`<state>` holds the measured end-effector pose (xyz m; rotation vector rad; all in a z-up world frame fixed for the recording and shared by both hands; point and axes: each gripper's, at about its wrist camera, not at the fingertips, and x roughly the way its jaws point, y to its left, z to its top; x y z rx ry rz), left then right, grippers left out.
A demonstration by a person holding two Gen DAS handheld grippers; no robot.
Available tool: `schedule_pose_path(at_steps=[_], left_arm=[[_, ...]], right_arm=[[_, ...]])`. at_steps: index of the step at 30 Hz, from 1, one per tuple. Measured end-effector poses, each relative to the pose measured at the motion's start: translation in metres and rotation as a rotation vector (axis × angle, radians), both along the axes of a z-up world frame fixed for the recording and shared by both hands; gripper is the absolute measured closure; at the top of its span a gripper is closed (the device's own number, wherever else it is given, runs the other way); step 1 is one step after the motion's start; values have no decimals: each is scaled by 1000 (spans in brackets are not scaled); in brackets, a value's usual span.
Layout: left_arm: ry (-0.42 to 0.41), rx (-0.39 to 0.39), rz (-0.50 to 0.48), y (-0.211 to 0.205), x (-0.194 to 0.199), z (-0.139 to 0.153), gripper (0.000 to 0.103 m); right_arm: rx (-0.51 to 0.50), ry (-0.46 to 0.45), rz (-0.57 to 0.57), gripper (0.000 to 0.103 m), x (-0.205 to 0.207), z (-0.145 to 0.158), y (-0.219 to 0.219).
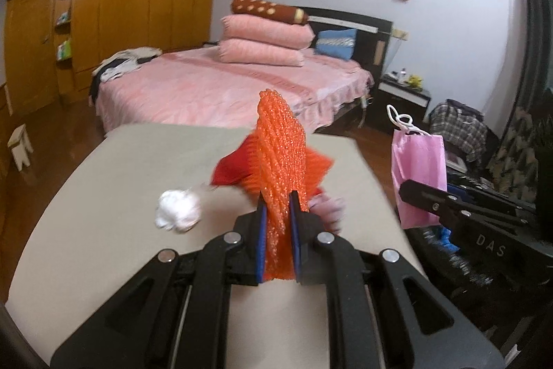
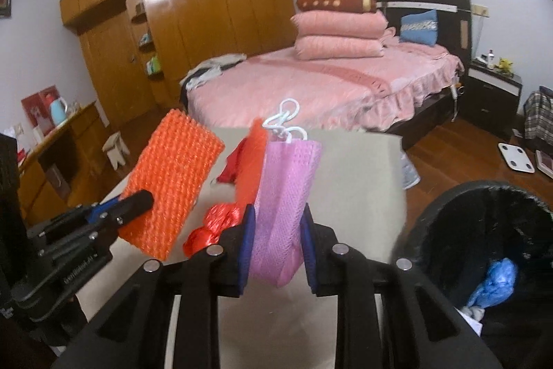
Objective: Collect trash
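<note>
My left gripper (image 1: 279,201) is shut on an orange foam net sleeve (image 1: 281,154) and holds it upright above the beige table (image 1: 103,182); the sleeve also shows in the right wrist view (image 2: 172,178). My right gripper (image 2: 278,217) is shut on a pink face mask (image 2: 287,196) with white ear loops, also seen at the right of the left wrist view (image 1: 418,175). A crumpled white tissue (image 1: 178,210) and a red plastic bag (image 2: 214,223) lie on the table. A black bin (image 2: 484,248) with a blue wad inside stands at the right.
A bed with a pink cover (image 1: 214,89) and stacked pillows stands behind the table. A wooden wardrobe (image 2: 193,23) fills the back wall. A small stool (image 1: 20,144) stands on the wood floor at left. A checked bag (image 1: 456,127) and a nightstand (image 1: 401,95) are at right.
</note>
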<state>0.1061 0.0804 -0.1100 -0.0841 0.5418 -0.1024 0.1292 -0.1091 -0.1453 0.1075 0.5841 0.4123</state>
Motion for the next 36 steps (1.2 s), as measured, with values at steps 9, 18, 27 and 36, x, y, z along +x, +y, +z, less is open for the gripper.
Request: schedule_pose_path(at_steps=[9, 18, 27, 36], left_arm=[[-14, -20, -152, -71, 17, 6, 92], [7, -27, -336, -160, 31, -1, 92], [50, -52, -467, -232, 52, -18, 58], [0, 14, -331, -183, 39, -20, 21]], right_arm=[[6, -35, -159, 78, -4, 16, -71], [-18, -16, -323, 78, -10, 11, -155], [-34, -3, -486, 55, -20, 4, -230], [-24, -68, -518, 6, -29, 9, -226]])
